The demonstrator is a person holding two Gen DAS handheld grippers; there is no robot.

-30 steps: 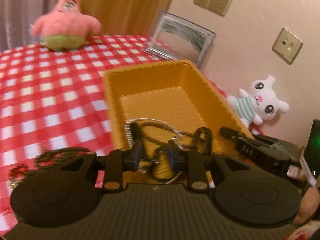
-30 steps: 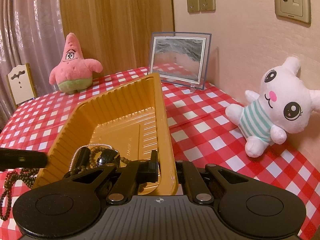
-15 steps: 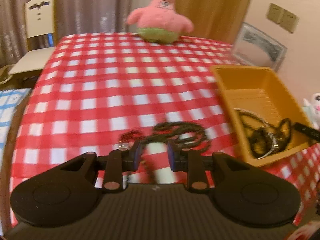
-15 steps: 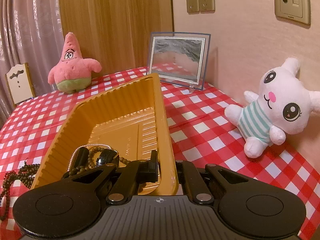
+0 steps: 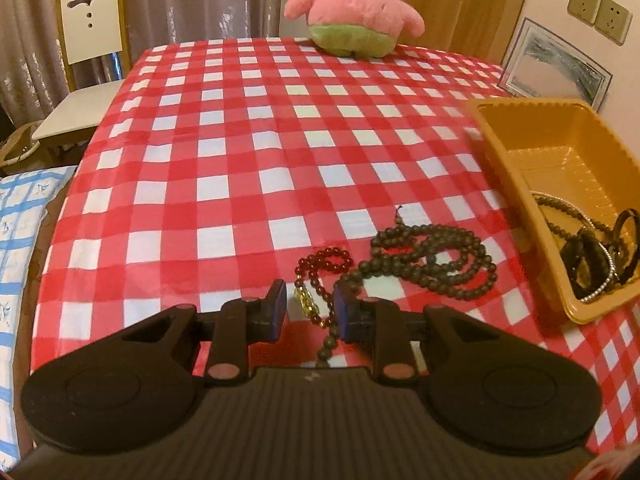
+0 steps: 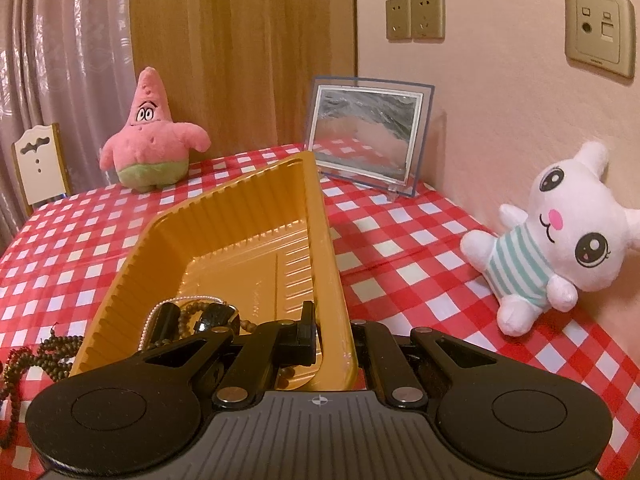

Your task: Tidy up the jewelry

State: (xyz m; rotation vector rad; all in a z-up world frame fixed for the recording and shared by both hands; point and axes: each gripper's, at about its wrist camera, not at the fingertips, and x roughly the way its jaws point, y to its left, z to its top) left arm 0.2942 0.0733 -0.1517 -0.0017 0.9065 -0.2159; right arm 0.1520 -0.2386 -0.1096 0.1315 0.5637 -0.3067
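Two strings of beads lie loose on the red-and-white checked tablecloth (image 5: pixel 248 168) near its front edge: a short dark-red bead bracelet (image 5: pixel 320 276) with a yellow charm, and touching it on the right a long brown bead necklace (image 5: pixel 436 258) heaped in loops. The left gripper (image 5: pixel 308 312) points steeply down over them, its jaws standing narrowly apart with the red bracelet's charm and a strand of the brown beads seen in the gap between the fingertips; whether the pads touch anything cannot be told. Just to the right of the necklace sits one orange ribbed plastic tray (image 5: pixel 516 176), near the table's right edge, and at its near end it holds a tangle of jewelry: a pearl-like strand (image 5: pixel 600 290), thin brown beads and dark bangles (image 5: pixel 624 236), too knotted to count. The right gripper (image 6: pixel 334 336), tilted gently down, is clamped shut on the tray's near right rim, one finger inside the wall and one outside. Beyond, at the far edge, stand one pink star plush (image 5: pixel 356 12) and one framed picture (image 6: pixel 368 136); one white rabbit plush (image 6: pixel 556 236) leans on the wall at the right edge. One white chair (image 5: pixel 86 52) stands off the far left corner.
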